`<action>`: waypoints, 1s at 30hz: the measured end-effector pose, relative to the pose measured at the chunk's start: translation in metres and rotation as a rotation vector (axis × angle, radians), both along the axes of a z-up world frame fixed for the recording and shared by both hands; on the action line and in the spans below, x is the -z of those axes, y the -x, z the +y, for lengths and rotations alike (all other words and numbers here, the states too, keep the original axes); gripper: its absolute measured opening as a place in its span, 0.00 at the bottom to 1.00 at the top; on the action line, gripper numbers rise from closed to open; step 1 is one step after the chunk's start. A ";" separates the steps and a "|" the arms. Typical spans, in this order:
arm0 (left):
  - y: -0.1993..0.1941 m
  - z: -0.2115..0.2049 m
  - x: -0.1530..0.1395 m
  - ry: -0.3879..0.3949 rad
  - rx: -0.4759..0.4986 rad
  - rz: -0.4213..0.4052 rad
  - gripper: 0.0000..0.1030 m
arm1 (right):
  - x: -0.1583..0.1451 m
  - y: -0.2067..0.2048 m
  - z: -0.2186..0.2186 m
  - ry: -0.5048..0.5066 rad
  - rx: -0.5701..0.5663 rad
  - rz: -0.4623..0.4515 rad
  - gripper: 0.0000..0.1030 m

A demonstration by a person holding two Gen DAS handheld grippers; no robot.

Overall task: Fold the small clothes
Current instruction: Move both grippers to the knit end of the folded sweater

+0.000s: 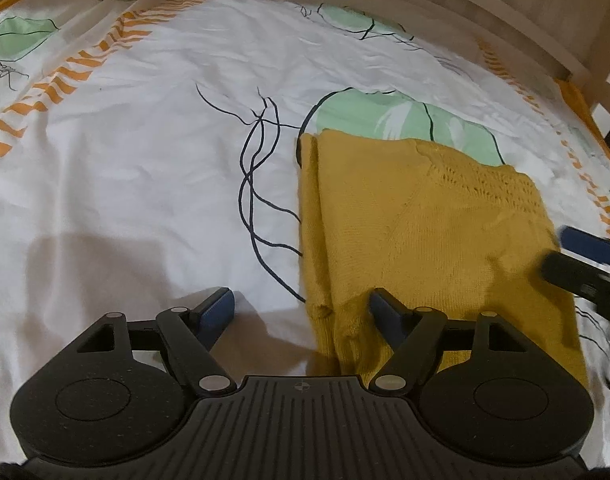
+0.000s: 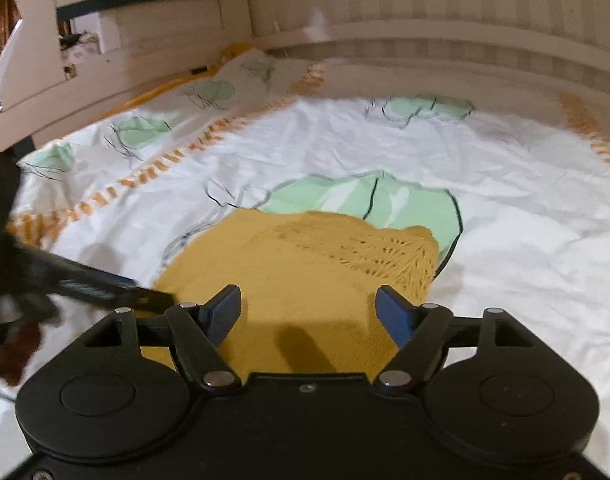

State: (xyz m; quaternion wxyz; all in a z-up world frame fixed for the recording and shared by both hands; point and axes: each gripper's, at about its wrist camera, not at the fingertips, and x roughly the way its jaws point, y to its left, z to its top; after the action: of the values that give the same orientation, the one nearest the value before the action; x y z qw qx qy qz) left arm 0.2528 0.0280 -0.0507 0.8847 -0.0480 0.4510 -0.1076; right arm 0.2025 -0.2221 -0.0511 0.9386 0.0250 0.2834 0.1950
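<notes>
A mustard-yellow knitted garment [image 1: 425,232] lies folded flat on the white printed bedsheet [image 1: 145,152]; its lacy knit band runs along the far right edge. My left gripper [image 1: 301,312] stands open over the garment's near left corner, one finger above the sheet and the other above the knit, with nothing pinched. In the right wrist view the same garment [image 2: 305,264] lies under my right gripper [image 2: 309,308], which is open above the cloth and holds nothing. The right gripper's fingers [image 1: 577,256] show blurred at the right edge of the left wrist view. The left gripper's fingers [image 2: 105,288] reach in from the left.
The sheet [image 2: 505,200] carries green leaf prints, dark line drawings and orange striped bands. A pale wooden bed frame [image 1: 525,20] runs along the far side. Light-coloured furniture [image 2: 125,40] stands behind the bed at the left.
</notes>
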 end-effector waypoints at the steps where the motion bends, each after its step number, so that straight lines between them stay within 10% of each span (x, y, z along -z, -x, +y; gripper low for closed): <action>1: -0.002 -0.002 0.000 0.001 0.001 0.000 0.73 | 0.007 -0.008 0.001 0.005 -0.004 0.018 0.75; 9: -0.006 0.002 -0.004 0.028 0.005 0.033 0.73 | 0.016 -0.019 0.001 -0.022 -0.052 0.050 0.86; 30: 0.001 0.005 0.006 0.322 0.070 0.202 0.73 | 0.042 -0.018 -0.095 -0.535 0.055 0.247 0.96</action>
State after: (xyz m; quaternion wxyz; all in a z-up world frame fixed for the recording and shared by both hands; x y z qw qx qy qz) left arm 0.2517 0.0326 -0.0568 0.8117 -0.1836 0.5157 -0.2036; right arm 0.2204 -0.3166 -0.0931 0.8620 0.3028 0.3331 0.2330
